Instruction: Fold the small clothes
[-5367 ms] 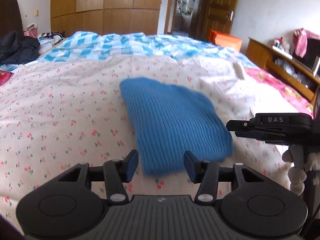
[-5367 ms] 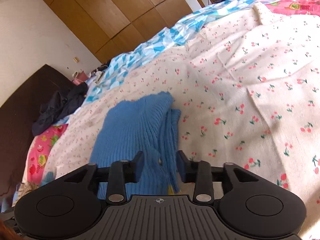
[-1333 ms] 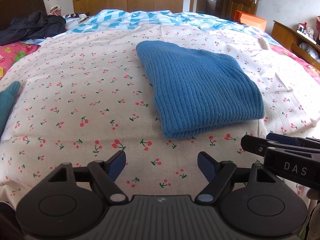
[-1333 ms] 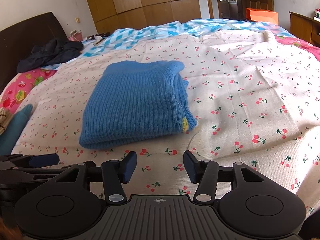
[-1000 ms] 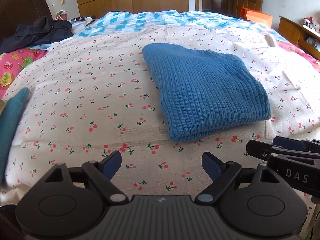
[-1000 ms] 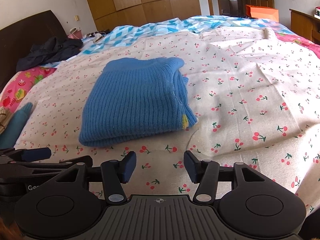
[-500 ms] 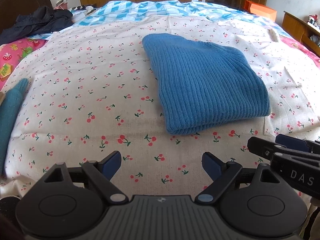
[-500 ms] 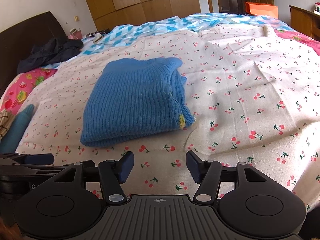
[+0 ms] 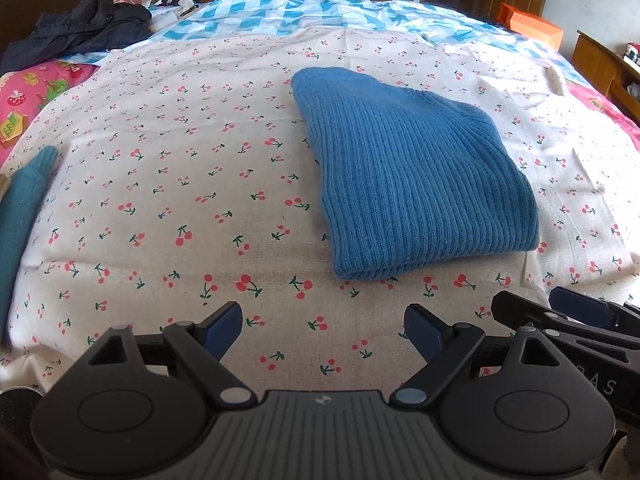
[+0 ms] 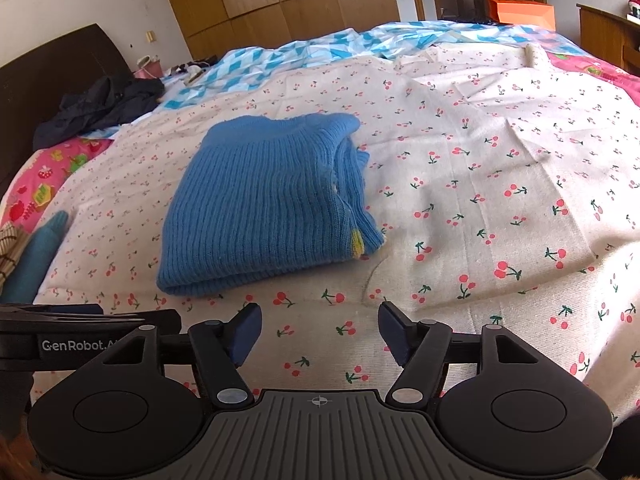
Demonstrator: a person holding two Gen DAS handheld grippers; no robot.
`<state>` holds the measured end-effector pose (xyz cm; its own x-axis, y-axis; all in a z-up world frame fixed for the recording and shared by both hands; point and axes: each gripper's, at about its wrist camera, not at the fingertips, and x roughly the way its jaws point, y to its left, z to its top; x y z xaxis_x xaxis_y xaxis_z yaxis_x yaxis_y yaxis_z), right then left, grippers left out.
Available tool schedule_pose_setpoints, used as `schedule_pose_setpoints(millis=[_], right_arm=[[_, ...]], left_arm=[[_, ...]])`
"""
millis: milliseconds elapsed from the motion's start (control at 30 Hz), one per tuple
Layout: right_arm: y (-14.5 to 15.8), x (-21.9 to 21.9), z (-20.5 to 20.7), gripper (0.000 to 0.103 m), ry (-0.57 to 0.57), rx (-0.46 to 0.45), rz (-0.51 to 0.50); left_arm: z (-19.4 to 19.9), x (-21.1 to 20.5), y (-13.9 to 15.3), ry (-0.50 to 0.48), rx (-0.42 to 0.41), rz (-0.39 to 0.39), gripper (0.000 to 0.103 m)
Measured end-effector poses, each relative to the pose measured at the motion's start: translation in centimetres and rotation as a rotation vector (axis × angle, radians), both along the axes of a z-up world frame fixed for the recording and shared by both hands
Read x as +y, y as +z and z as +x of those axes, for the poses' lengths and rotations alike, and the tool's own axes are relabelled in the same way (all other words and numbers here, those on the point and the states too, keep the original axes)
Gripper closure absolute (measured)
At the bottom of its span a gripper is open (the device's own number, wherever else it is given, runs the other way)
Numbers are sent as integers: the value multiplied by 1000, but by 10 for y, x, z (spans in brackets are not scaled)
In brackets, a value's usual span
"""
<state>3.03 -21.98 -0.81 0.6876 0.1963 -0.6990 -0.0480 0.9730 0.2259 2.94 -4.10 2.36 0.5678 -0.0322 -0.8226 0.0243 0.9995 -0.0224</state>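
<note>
A blue ribbed knit garment [image 9: 412, 176] lies folded flat on the cherry-print sheet [image 9: 168, 184], a yellow tag showing at its near right corner [image 10: 357, 245]. My left gripper [image 9: 323, 330] hovers open over bare sheet just in front of the garment, nothing between its fingers. My right gripper [image 10: 319, 334] is beside it, its jaws opening, with only sheet between them. The garment [image 10: 264, 200] lies beyond both grippers, touched by neither. Each gripper shows at the edge of the other's view.
A teal garment [image 9: 20, 216] lies at the sheet's left edge. Dark clothing [image 9: 80, 28] is piled at the far left by the headboard. A blue-white checked cover [image 9: 304, 12] spreads behind. Wooden furniture [image 10: 608, 36] stands at the right, wardrobes [image 10: 280, 4] beyond.
The right gripper's jaws have spread wider apart. Both grippers hold nearly the same place in front of the folded garment, which has not moved.
</note>
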Motion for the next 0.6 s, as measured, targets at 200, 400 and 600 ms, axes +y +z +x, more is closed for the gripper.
schedule_pose_setpoints(millis=[200, 400, 600], right_arm=[[-1, -3, 1, 34, -11, 6, -1], [0, -5, 2, 34, -17, 10, -4], [0, -5, 2, 34, -18, 24, -9]], left_arm=[[2, -5, -1, -2, 10, 12, 10], [2, -9, 1, -5, 15, 35, 10], [2, -10, 1, 5, 32, 47, 11]])
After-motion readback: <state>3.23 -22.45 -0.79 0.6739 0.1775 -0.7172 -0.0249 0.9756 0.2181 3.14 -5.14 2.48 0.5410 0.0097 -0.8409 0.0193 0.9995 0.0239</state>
